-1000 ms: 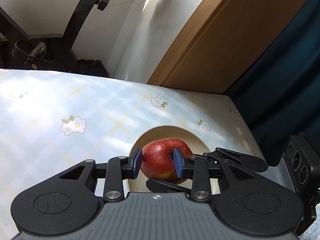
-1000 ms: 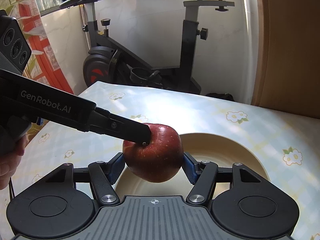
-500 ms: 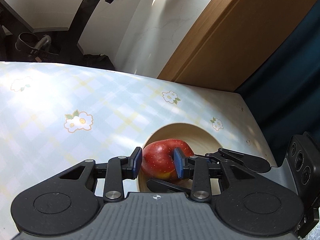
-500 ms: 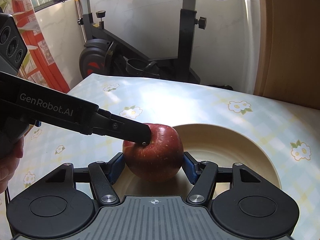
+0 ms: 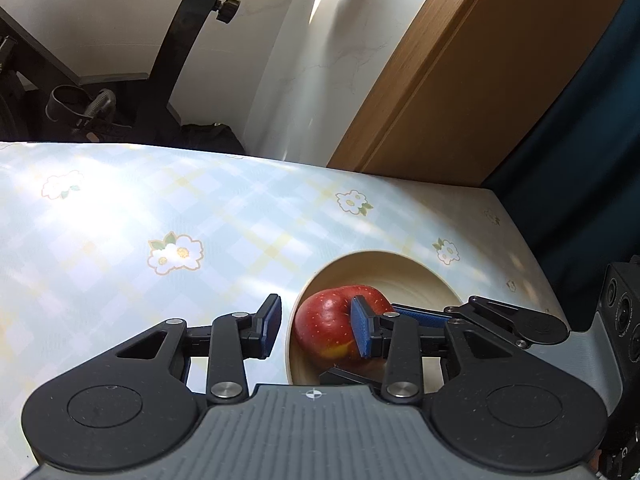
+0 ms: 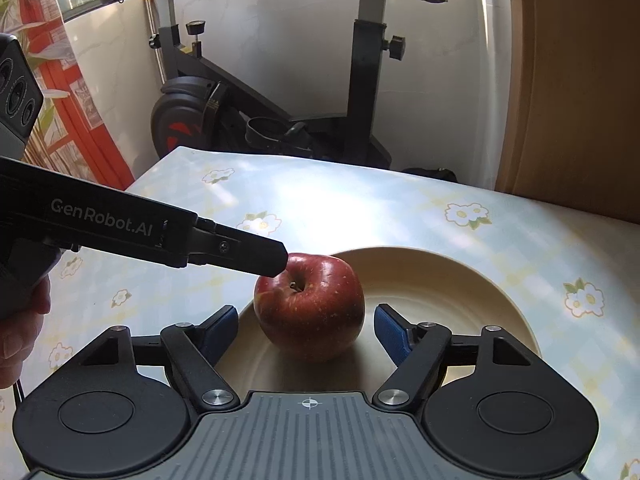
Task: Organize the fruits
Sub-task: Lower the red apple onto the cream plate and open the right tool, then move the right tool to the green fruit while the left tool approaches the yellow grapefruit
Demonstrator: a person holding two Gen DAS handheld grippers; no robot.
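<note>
The red apple [image 6: 310, 306] sits stem-up in the cream plate [image 6: 472, 280], toward its near-left rim. Around the apple, the right gripper [image 6: 308, 330] is spreading, its blue pads clear of the skin on both flanks. The left gripper [image 5: 316, 326] is also opening at the apple's top-left shoulder, pinching nothing. The apple looks firm, fairly heavy, and waxy-slick; I'd take it across its widest middle, since it can roll and bruise.

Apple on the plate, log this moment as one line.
apple: resting on plate | right gripper: jaws opening, clear of apple | left gripper: jaws opening, nothing held
</note>
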